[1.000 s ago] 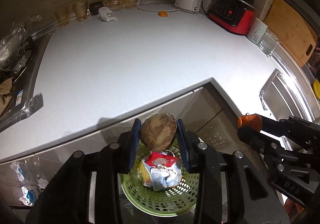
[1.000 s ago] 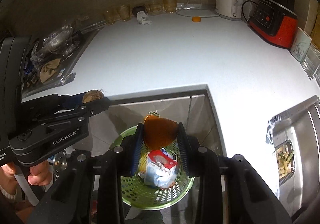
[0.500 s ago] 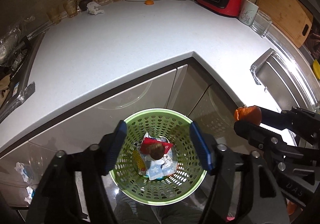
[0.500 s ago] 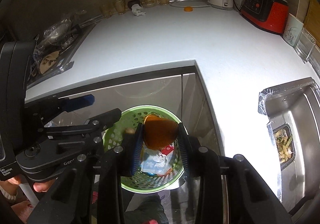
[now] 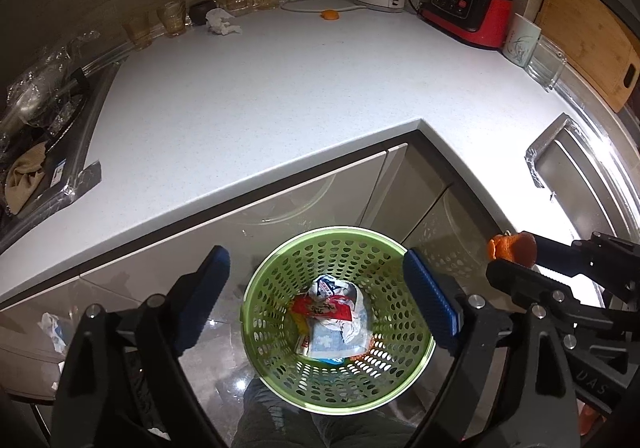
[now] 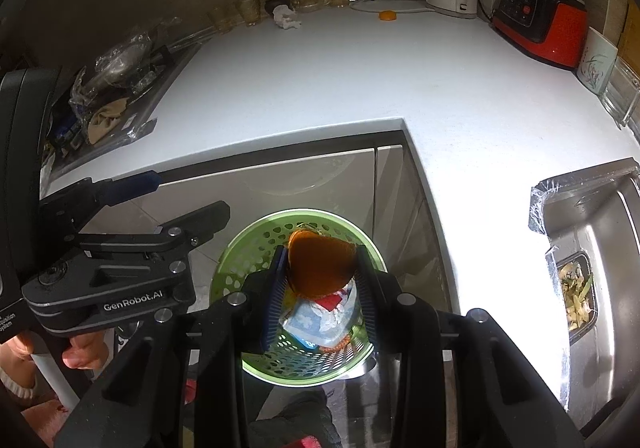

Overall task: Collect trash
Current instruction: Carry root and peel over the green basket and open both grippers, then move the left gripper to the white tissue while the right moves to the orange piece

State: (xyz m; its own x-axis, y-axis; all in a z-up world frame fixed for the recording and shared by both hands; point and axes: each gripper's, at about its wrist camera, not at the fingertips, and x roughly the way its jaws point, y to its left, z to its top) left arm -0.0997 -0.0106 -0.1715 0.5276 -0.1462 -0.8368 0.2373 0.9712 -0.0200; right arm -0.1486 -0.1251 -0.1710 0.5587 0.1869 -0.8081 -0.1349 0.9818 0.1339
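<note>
Overhead, orange peel (image 6: 320, 264) above green basket (image 6: 256, 248)

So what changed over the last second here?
The left gripper opened and dropped its brown round item into the green basket; it is no longer visible there. The right gripper stays shut on the orange peel above the basket.

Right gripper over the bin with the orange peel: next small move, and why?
Probably just open the right gripper. It is shut on the orange peel, which hangs directly above the green basket that already holds wrappers. The left gripper is open with nothing in it, so it is not in the drop path.
</note>
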